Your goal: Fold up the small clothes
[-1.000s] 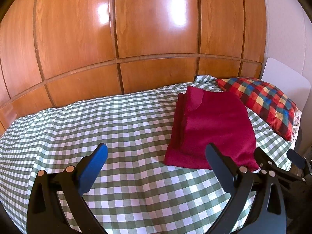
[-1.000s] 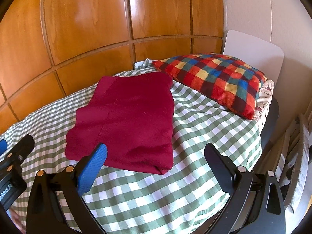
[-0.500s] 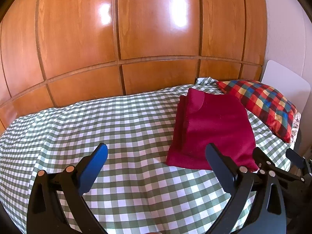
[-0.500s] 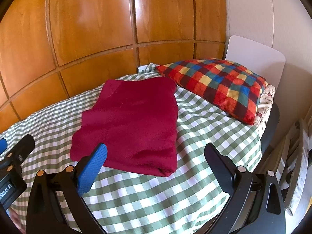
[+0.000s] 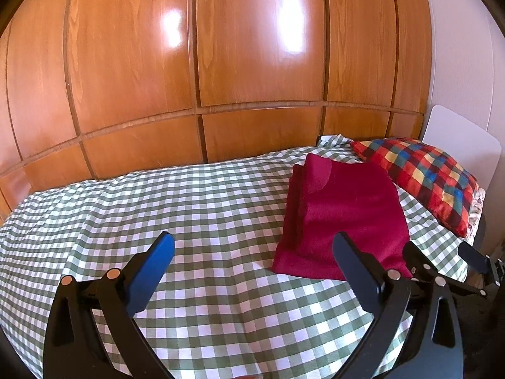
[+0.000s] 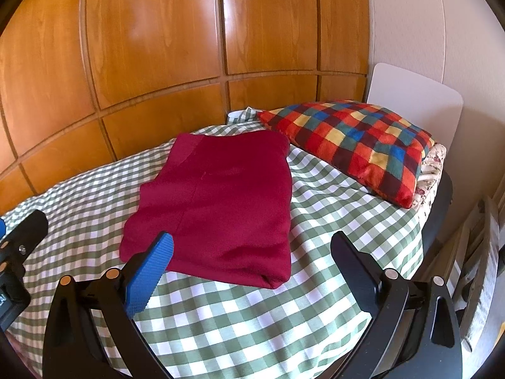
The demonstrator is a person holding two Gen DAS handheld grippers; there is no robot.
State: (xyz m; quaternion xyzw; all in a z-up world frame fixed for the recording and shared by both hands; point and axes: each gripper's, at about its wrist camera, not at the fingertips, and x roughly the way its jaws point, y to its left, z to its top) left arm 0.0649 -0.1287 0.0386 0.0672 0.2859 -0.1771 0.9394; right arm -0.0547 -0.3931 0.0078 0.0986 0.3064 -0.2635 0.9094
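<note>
One dark red garment (image 6: 217, 202) lies folded flat on the green-checked bedspread (image 5: 195, 208), just beside one multicoloured checked pillow (image 6: 356, 145) at the head end. Both tools hang over the bed empty, left gripper (image 5: 252, 259) and right gripper (image 6: 252, 259) spread wide. Wooden wall panels (image 5: 252, 63) rise behind.

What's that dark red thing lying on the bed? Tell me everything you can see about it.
It is a dark red garment, of soft, slightly fuzzy-looking cloth, folded into a neat, roughly rectangular stack. Several layers show along its left edge, and a curved flap lies on top at the far corner. It rests flat on the green-and-white checked bedcover, near the multicoloured checked pillow; whether they touch is unclear. Neither the left gripper nor the right gripper holds it; both are open.
</note>
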